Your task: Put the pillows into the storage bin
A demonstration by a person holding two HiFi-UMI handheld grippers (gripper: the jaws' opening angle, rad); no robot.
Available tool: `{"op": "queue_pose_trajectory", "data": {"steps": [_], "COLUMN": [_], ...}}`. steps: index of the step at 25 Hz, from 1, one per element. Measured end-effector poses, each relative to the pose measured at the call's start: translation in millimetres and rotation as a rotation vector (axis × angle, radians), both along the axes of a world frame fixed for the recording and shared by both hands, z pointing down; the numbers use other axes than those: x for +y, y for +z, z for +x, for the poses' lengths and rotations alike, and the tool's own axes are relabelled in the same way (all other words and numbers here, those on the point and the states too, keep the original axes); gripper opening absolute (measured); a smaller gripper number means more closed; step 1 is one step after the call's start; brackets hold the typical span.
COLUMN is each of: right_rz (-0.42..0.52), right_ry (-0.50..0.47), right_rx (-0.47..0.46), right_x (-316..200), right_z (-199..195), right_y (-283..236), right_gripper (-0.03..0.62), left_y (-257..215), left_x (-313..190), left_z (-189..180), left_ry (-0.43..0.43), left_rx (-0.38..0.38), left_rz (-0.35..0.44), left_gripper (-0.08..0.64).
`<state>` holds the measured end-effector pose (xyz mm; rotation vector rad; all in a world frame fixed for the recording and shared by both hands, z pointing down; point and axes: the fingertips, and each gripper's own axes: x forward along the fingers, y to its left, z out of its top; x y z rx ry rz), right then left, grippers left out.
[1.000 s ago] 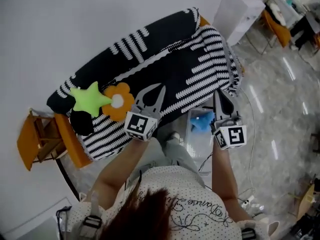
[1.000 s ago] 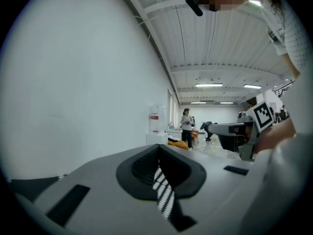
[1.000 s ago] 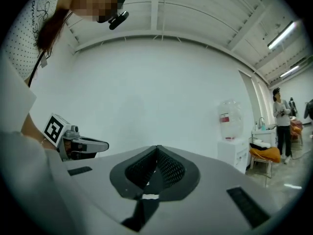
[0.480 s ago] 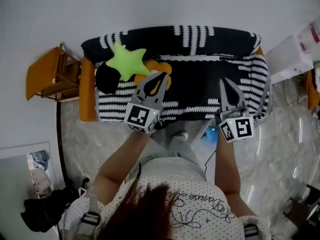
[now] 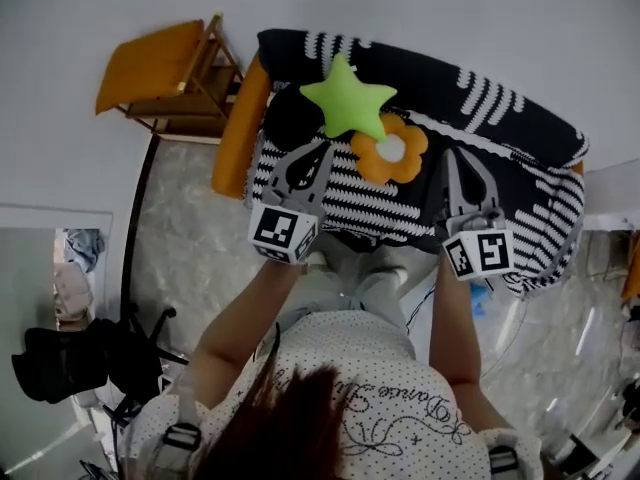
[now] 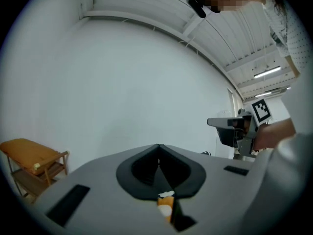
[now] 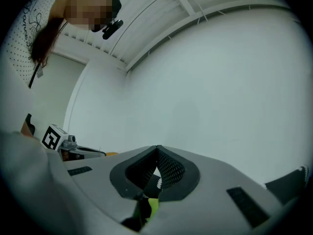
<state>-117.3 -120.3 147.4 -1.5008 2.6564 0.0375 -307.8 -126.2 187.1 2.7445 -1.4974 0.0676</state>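
one sofa (image 5: 500, 118) under a black cover with white dashed stripes fills the upper middle of the head view, standing against a plain pale wall (image 5: 450, 8). to its left, on the marbled floor (image 5: 185, 228), is a wooden side table (image 5: 165, 68) with an orange top, just beside the sofa's orange arm. a black office chair (image 5: 80, 358) sits well apart at the lower left.

three pillows lie together on the sofa's left end. the green star pillow (image 5: 348, 98) is on top, leaning against the backrest. the orange flower pillow (image 5: 392, 150) with a white centre is just below and right of it, touching it. the black pillow (image 5: 292, 118) is tucked in at the star's left.

the left tool (image 5: 322, 154) is held out over the seat near the black pillow, its jaws pressed together with nothing between them. the right tool (image 5: 455, 164) is held just right of the flower, jaws likewise together and empty. neither touches a pillow.

a small patch of blue (image 5: 479, 299) shows low beside the right forearm; what holds it cannot be made out.
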Motion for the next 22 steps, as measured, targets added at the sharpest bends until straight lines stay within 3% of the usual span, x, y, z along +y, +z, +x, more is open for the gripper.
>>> {"op": "queue_pose_trajectory", "data": {"steps": [5, 10, 17, 22], "right_rz": [-0.001, -0.023, -0.07, -0.064], "right_ry": [-0.017, -0.034, -0.049, -0.073], "right_rx": [-0.019, -0.043, 0.031, -0.004], "right_x": [-10, -28, -67, -120], "right_z": [-74, -119, -146, -153], "right_y": [-2, -1, 16, 16], "right_gripper": [0.012, 0.012, 0.012, 0.012], "left_y": [3, 6, 23, 24], "left_x": [-5, -17, -45, -87], "left_z": [-79, -129, -156, -168], "left_ry": [-0.036, -0.056, -0.114, -0.192], "left_rx": [0.014, 0.025, 0.053, 0.093], "left_rz": [-0.012, -0.018, -0.051, -0.062], "left_gripper": [0.005, 0.005, 0.005, 0.005]}}
